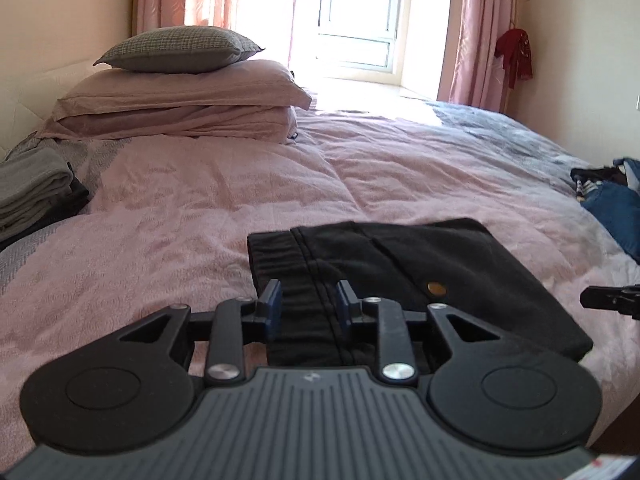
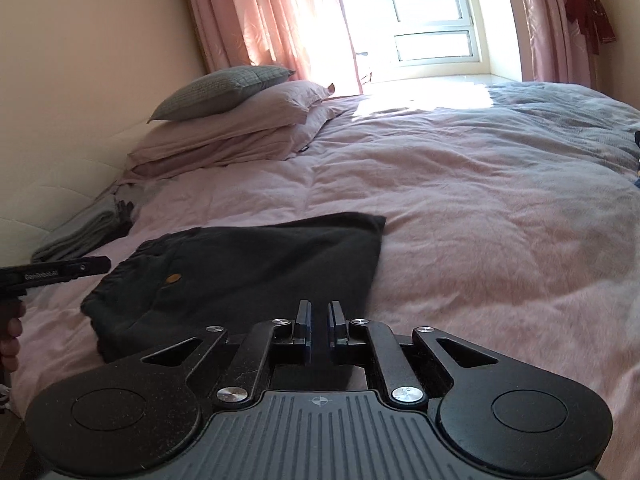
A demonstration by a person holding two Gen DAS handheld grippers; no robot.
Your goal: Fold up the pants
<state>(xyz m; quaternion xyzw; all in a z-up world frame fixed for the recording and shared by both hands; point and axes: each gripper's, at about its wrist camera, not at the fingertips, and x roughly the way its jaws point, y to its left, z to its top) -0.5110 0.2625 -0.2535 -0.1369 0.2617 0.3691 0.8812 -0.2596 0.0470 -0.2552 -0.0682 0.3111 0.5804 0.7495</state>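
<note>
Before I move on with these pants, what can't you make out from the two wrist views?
- Near edge of the black pants: both views, hidden behind each gripper's own body.
- Whether the left gripper touches the cloth: left view, unclear.
- Blue clothes: left view, cut off by the right edge.
- Grey folded stack: cut off at the left edge.
- Window: washed out by glare.

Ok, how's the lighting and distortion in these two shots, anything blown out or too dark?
Left wrist view: the bright window is blown out, glare spills onto the pink quilted bedspread, and the folded black pants lose detail. Right wrist view: the same backlight, and fisheye bending curves the cream wall and the corners go dark.
</note>
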